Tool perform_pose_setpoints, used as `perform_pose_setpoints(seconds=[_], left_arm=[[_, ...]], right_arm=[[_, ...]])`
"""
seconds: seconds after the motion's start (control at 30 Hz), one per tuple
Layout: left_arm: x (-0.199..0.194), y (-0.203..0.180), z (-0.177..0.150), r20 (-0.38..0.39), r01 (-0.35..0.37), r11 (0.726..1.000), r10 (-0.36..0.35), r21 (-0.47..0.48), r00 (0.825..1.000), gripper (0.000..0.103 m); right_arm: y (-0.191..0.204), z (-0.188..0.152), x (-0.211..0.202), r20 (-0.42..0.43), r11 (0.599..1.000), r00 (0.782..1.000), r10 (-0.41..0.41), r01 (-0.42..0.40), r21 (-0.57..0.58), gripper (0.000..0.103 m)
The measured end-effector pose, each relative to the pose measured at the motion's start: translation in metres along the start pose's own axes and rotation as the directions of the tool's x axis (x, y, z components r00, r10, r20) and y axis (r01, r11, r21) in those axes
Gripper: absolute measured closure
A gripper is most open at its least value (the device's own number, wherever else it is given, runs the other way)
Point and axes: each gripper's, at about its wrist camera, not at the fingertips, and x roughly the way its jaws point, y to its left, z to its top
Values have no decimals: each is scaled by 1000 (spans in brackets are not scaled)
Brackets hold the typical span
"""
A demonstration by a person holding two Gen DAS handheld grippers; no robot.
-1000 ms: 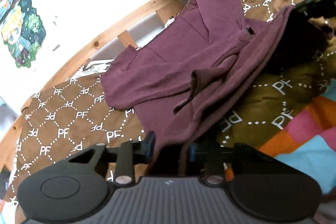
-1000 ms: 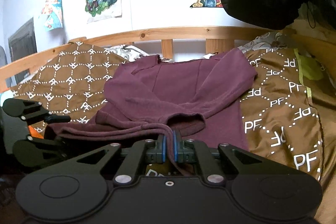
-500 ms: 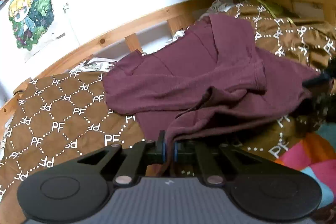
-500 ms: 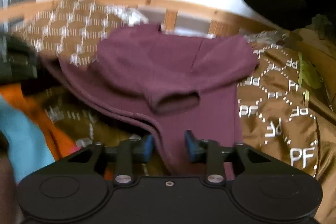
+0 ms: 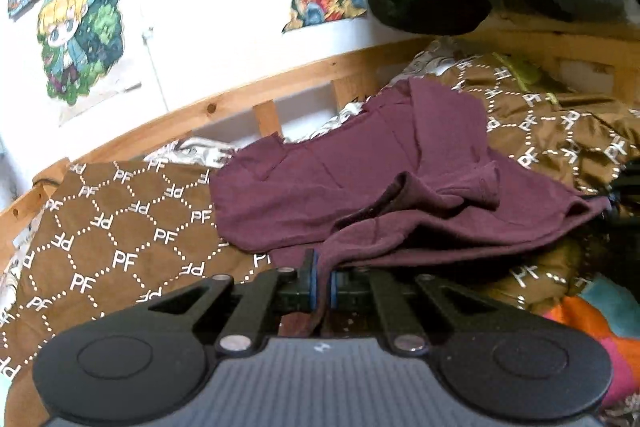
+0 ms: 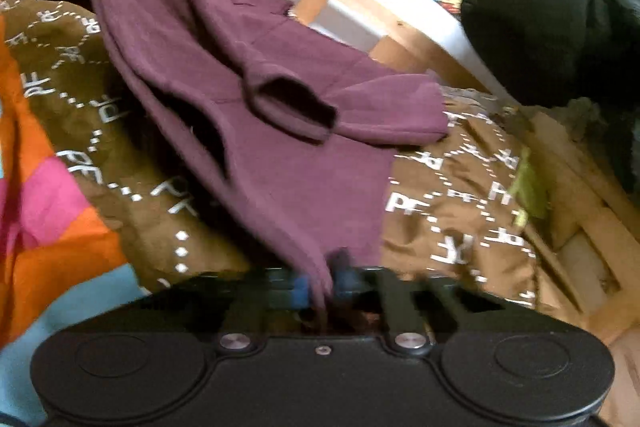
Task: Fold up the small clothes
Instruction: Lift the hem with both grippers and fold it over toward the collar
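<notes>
1. The left gripper (image 5: 322, 281) is pinched tight on the near hem of the maroon shirt (image 5: 360, 179), cloth sandwiched between its blue pads.
2. The right gripper (image 6: 320, 285) has its jaws closing on another edge of the same shirt (image 6: 272, 131), fabric running down between them; the view is blurred.
3. The shirt lies spread across a brown blanket (image 5: 120, 227), one sleeve (image 6: 288, 99) folded over its body.
4. The blanket repeats white "PF" letters in dotted diamonds.
5. Cartoon posters (image 5: 80, 35) hang on the wall behind.
</notes>
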Motion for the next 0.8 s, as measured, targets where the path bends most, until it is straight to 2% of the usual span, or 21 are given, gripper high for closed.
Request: perform_pose_setpoints(seconds=[0.1,0.23,0.43,0.57,0.67,0.8], left_arm=[[-19,1,-3,20,25,1000,-25,11,999,98],[-44,12,-3,35,56,998,-56,1,998,98],[-91,43,-4,76,114,993,-112,-23,991,98],[-122,57,-3,103,151,988,-146,-33,984,98],[-134,63,4,113,163,987,-160,-15,981,98],[-122,67,20,79,179,984,-178,-14,981,98]], right_arm=[[-21,2,-17,41,991,998,51,-55,121,97],[-40,11,-50,77,974,996,46,-61,220,98],[-48,24,-119,132,942,988,85,-123,311,98],[-60,34,-169,222,876,965,139,-224,427,98],[-69,45,-195,281,862,949,144,-260,436,98],[-77,62,-200,300,867,942,153,-274,417,98]])
